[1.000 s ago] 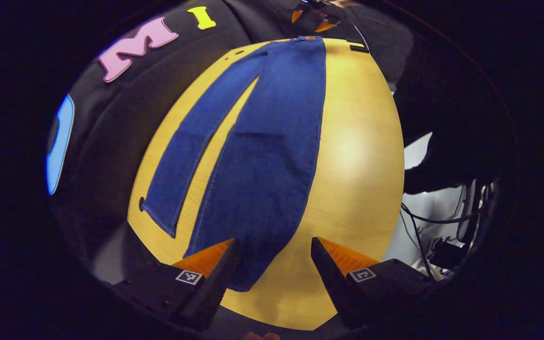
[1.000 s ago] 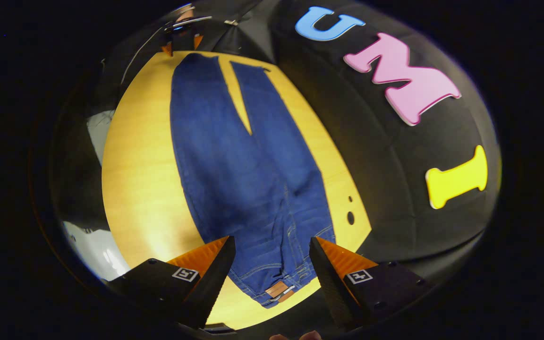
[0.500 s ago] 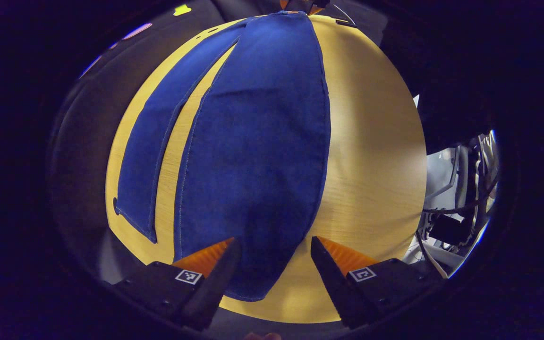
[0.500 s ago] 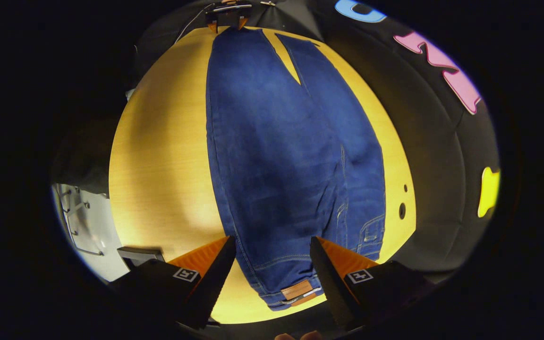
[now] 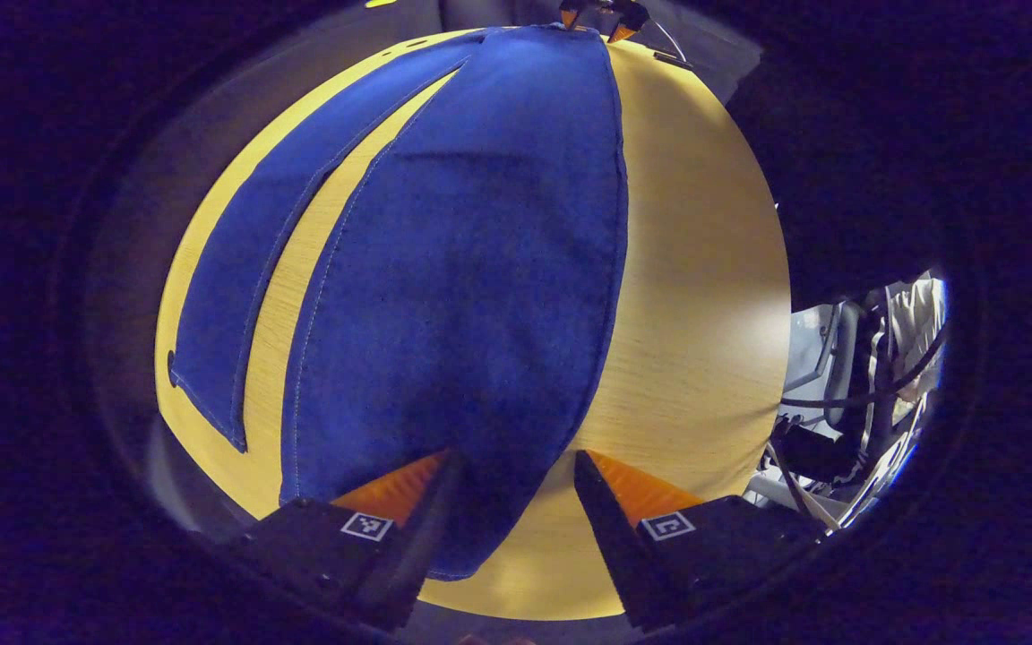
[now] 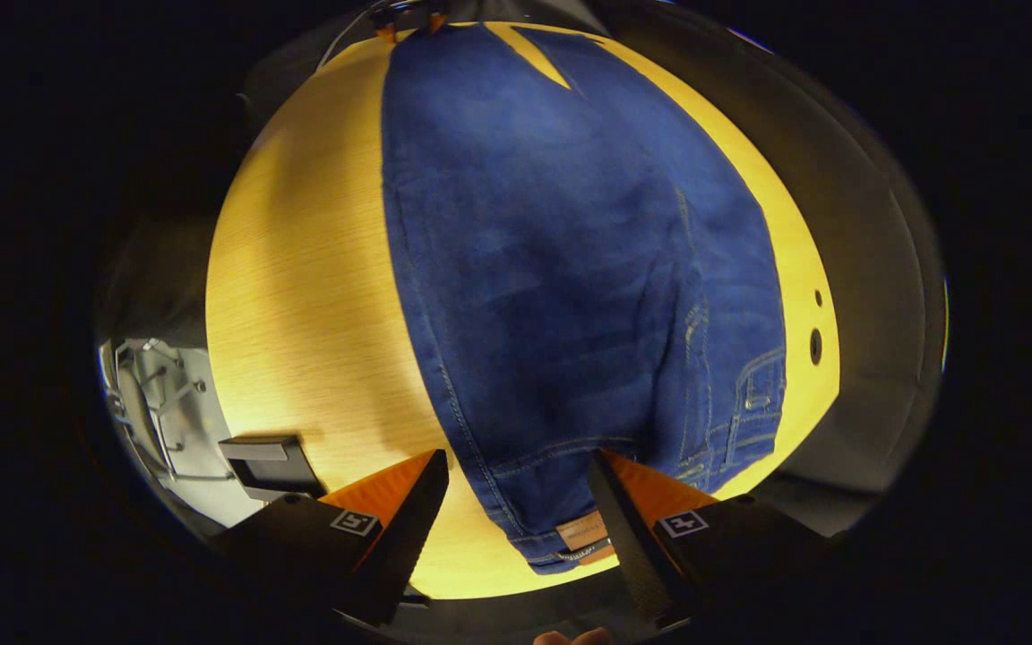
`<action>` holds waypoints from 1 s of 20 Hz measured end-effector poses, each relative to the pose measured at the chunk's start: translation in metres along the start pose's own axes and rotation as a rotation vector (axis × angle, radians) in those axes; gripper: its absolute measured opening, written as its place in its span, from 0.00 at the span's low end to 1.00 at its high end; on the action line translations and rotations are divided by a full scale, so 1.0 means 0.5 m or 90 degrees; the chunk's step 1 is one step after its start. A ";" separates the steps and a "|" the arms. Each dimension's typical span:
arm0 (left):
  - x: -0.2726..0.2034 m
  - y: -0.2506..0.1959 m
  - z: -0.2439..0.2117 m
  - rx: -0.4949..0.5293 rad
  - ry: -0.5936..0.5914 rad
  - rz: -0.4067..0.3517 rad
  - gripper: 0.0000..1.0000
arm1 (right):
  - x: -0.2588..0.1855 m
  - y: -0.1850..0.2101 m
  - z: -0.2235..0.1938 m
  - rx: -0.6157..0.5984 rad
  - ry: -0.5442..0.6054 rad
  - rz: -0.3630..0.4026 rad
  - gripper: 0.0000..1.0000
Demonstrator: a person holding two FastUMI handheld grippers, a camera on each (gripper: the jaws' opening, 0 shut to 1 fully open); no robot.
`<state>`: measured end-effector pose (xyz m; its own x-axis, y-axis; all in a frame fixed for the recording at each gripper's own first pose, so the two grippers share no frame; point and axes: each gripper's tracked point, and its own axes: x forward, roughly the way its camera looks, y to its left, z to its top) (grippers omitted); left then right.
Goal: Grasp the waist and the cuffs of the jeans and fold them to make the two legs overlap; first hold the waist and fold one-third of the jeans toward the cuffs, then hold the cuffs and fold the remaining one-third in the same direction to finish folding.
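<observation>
Blue jeans point(image 5: 471, 269) lay flat and full length on the round wooden table point(image 5: 695, 296), legs side by side with a wedge of bare wood between them. Your left gripper point(image 5: 511, 488) hung over the cuff end with its fingers apart, the near leg's hem reaching down between the two tips and slightly under the left one; whether the tips touched the cloth could not be told. From that end, the second leg ran off toward 10 o'clock, its cuff point(image 5: 211, 408) lying flat near the table's edge at 8 o'clock. A tangle of cables and metal frame point(image 5: 865, 376) showed beyond the table at 3 o'clock. Your other gripper was a small shape at 12 o'clock, past the far waist.

Your right gripper point(image 6: 516, 488) hovered at the opposite end, fingers likewise spread, with the waistband point(image 6: 561, 546) and its brown leather patch point(image 6: 580, 530) lying between the tips at 6 o'clock, close to the table's rim. This side gave what the cuff end could not: the pocket stitching and belt loops point(image 6: 749, 394) at 4 o'clock, two dark holes in the tabletop point(image 6: 816, 345) at 3 o'clock just beside the hip, and a small dark box point(image 6: 270, 466) at 8 o'clock off the table's edge. The split between the legs appeared far off at 12 o'clock.
</observation>
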<state>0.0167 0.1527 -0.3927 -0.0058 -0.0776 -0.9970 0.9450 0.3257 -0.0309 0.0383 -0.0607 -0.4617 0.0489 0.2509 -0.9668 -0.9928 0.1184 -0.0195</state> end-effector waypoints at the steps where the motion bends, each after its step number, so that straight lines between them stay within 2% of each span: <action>1: 0.001 0.001 -0.001 0.000 -0.003 0.000 0.86 | 0.010 0.001 -0.006 -0.013 0.013 0.003 0.96; 2: 0.001 0.000 0.002 -0.002 -0.005 0.001 0.86 | 0.010 0.006 -0.004 -0.012 0.017 0.019 0.97; 4: 0.001 0.000 0.001 0.004 -0.009 0.004 0.86 | 0.017 0.007 -0.008 0.041 0.039 0.039 0.94; 5: 0.001 0.000 0.004 0.012 -0.012 0.001 0.86 | 0.021 0.004 -0.009 0.070 0.043 0.053 0.98; 6: 0.000 -0.002 0.004 0.010 -0.009 -0.001 0.87 | 0.025 0.002 -0.011 0.098 0.050 0.068 0.94; 8: 0.001 -0.006 0.003 -0.002 -0.004 -0.008 0.86 | 0.030 -0.014 -0.007 0.135 0.056 0.068 0.90; 9: -0.001 -0.001 0.001 -0.001 0.001 -0.011 0.86 | 0.029 -0.022 -0.008 0.154 0.062 0.063 0.82; 10: -0.004 0.007 0.011 0.001 -0.004 -0.009 0.80 | 0.031 -0.040 -0.008 0.167 0.060 0.048 0.73; 11: 0.001 0.015 0.014 -0.009 -0.005 0.003 0.76 | 0.035 -0.061 -0.004 0.186 0.046 0.028 0.55; 13: 0.005 0.026 0.015 -0.018 -0.001 0.031 0.32 | 0.034 -0.057 -0.009 0.244 0.048 0.036 0.17; 14: 0.001 0.027 0.019 -0.025 0.004 0.031 0.10 | 0.034 -0.056 -0.005 0.271 0.047 0.040 0.17; 15: 0.004 0.027 0.018 -0.046 0.009 0.029 0.06 | 0.033 -0.058 -0.005 0.289 0.047 0.047 0.12; 17: -0.005 0.037 0.025 -0.093 0.015 0.025 0.06 | 0.022 -0.059 -0.003 0.312 0.042 0.048 0.12; 20: -0.036 0.065 0.040 -0.102 -0.010 0.052 0.06 | -0.020 -0.056 0.008 0.349 0.010 0.050 0.12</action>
<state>0.0541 0.1461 -0.3743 0.0756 -0.0596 -0.9954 0.8776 0.4779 0.0380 0.0663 -0.0624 -0.4505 -0.0288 0.2646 -0.9639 -0.7906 0.5841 0.1839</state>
